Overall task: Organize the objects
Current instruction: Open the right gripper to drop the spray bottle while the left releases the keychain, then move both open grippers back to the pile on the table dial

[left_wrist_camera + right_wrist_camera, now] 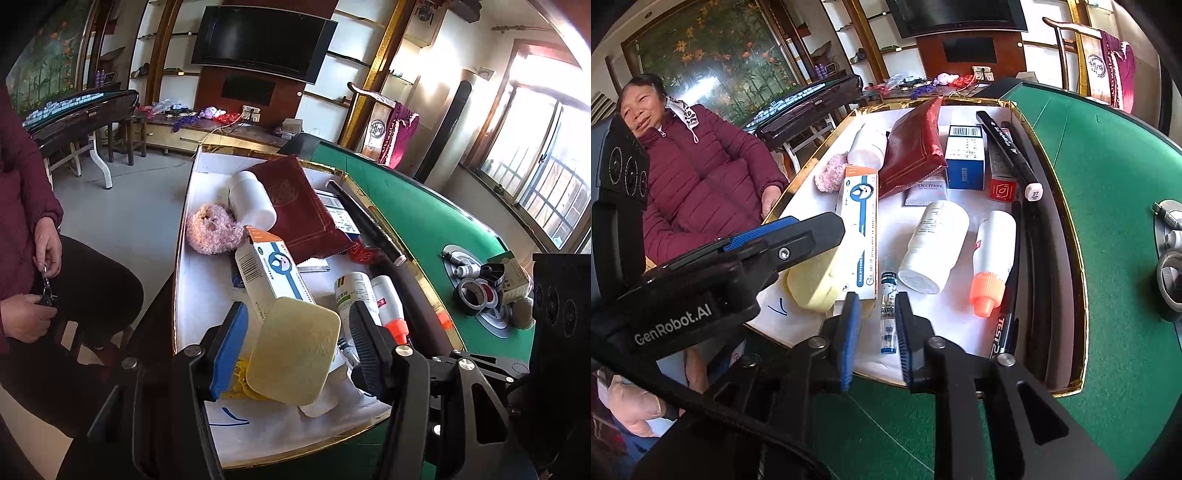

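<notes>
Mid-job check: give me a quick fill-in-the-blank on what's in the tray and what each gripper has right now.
The left gripper has a pale ___ case between its jaws.
The white bottle lying by the tray's right wall has an ___ cap.
The small glass vial lies between the fingers of the ___ gripper.
The tray sits on a ___ tabletop.

Missing words: yellow; orange; right; green

The white tray [960,332] is crowded. The yellow case [812,284], long box [862,229] and small vial [889,314] fill its near end. The green table [1108,184] on the right lies mostly bare.
</notes>
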A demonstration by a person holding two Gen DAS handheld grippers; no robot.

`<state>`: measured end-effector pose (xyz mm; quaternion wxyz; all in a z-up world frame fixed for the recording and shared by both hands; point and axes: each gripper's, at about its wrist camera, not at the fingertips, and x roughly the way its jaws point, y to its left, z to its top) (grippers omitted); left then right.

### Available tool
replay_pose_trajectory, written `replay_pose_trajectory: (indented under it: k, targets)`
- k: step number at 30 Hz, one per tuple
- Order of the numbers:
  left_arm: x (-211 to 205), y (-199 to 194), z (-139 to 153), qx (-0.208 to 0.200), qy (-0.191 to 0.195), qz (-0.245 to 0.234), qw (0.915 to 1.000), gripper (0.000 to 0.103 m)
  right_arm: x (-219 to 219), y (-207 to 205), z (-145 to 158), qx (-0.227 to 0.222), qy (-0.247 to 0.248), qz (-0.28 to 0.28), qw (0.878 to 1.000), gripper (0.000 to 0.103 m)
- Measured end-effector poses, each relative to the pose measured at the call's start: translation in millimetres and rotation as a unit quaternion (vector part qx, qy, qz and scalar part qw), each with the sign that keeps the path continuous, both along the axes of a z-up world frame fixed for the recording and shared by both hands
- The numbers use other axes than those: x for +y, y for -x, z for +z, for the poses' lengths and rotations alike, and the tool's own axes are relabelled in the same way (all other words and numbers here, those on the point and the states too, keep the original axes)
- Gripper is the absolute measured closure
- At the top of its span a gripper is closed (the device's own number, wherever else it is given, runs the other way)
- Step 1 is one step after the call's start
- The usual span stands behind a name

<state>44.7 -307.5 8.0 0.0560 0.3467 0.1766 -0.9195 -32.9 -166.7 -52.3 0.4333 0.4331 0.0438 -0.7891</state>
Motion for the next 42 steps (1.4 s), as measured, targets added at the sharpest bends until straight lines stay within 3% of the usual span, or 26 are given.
replay_pose_trajectory:
  k: [7,24,27,34,40,42]
  targets:
    - [3,-2,3,0.001,0.002,0.001,1.0000,0.049,10,-1,4,-0.001,0.010,-0.011,1.000,0.072]
    - [33,-11,30,0.008,0.035,-0.021,0.9991,0.049,59,-5,23,0.002,0.045,-0.034,0.998,0.069]
    - [49,-8,39,0.013,0.044,-0.037,0.9982,0.043,94,0,30,0.015,0.053,-0.057,0.997,0.067]
    - [118,20,51,0.001,0.077,-0.110,0.9909,0.042,218,34,44,0.017,0.093,-0.165,0.982,0.060]
    - [203,57,45,-0.013,0.133,-0.203,0.9701,0.042,317,52,55,0.018,0.134,-0.255,0.957,0.057]
    - [224,76,38,-0.028,0.151,-0.213,0.9650,0.043,336,54,56,0.018,0.142,-0.273,0.951,0.055]
